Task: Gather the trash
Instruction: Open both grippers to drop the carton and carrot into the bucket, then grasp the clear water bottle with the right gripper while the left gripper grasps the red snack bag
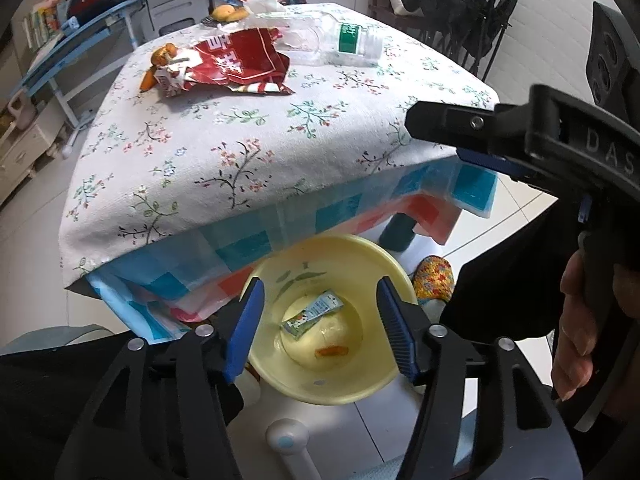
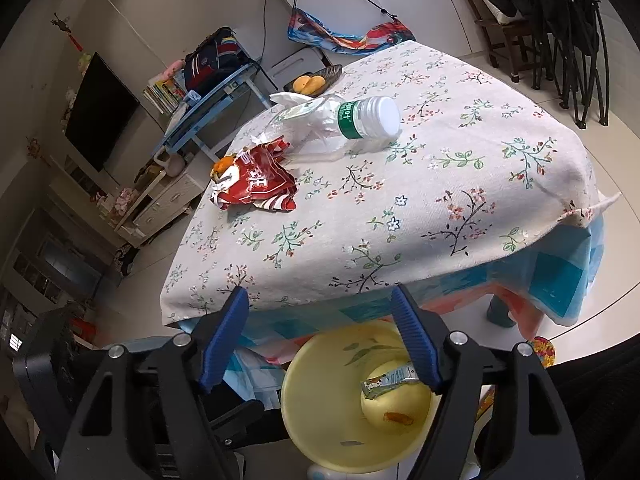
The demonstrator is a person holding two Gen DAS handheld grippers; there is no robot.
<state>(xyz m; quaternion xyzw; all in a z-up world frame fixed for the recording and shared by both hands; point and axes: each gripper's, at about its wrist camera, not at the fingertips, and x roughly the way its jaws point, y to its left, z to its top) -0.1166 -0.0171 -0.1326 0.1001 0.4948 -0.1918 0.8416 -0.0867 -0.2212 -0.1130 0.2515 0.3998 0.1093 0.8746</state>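
Note:
A yellow bin (image 1: pixel 372 384) (image 2: pixel 316 420) stands on the floor below the table's near edge. A small carton (image 1: pixel 313 315) (image 2: pixel 386 384) and an orange scrap (image 1: pixel 332 351) (image 2: pixel 398 418) lie in it. My left gripper (image 1: pixel 320 312) is open and empty above the bin. My right gripper (image 2: pixel 318 308) is open and empty over the table's near edge; it also shows at the right of the left wrist view (image 1: pixel 460 132). On the table lie a crumpled red wrapper (image 1: pixel 236 62) (image 2: pixel 256 186), orange peel (image 1: pixel 162 56) (image 2: pixel 224 164), a clear plastic bottle (image 1: pixel 340 42) (image 2: pixel 360 120) on its side and a white tissue (image 1: pixel 262 2) (image 2: pixel 304 114).
The table has a floral cloth (image 1: pixel 248 148) (image 2: pixel 440 200) over a checked plastic sheet (image 1: pixel 280 232). A dish of fruit (image 2: pixel 314 80) sits at its far edge. A blue desk (image 2: pixel 208 112) and cabinets stand at the left, black chairs (image 2: pixel 568 40) at the far right. A slipper (image 1: pixel 434 280) lies by the bin.

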